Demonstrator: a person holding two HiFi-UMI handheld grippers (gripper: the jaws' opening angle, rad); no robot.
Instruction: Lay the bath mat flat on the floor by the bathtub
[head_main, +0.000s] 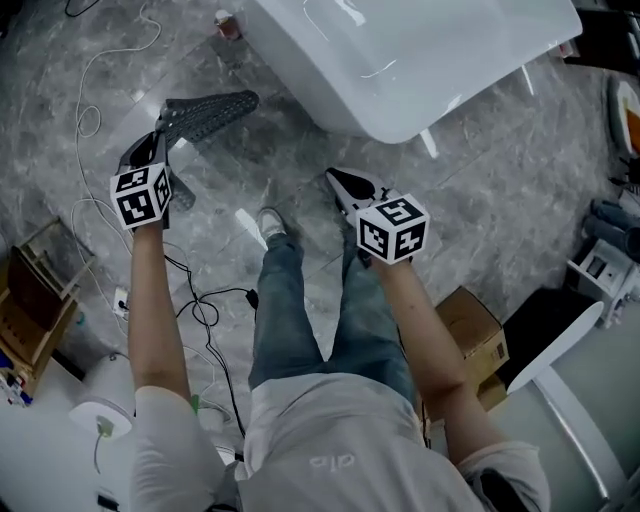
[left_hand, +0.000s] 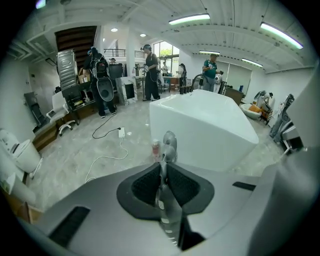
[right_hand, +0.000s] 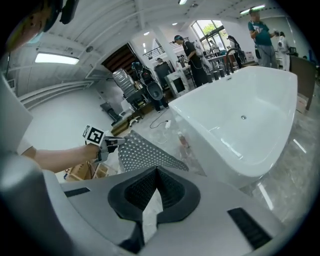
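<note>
The mat (head_main: 212, 112) hangs just off the floor (head_main: 480, 200), long axis running 9 to 3 o'clock, one end clenched in the left claw (head_main: 160, 135), the other in the right claw (head_main: 340, 182), with the tub (head_main: 420, 60) at 12 o'clock.

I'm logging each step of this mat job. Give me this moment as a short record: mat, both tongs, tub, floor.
mat: grey perforated bath mat, held in the air, not yet laid flat
left gripper: tongs shut on one end of the mat
right gripper: tongs together, no mat seen between them
bathtub: white, ahead of the person; the mat's free end points toward it
floor: grey marble, bare in front of the tub
clutter: cardboard box by the right arm
</note>
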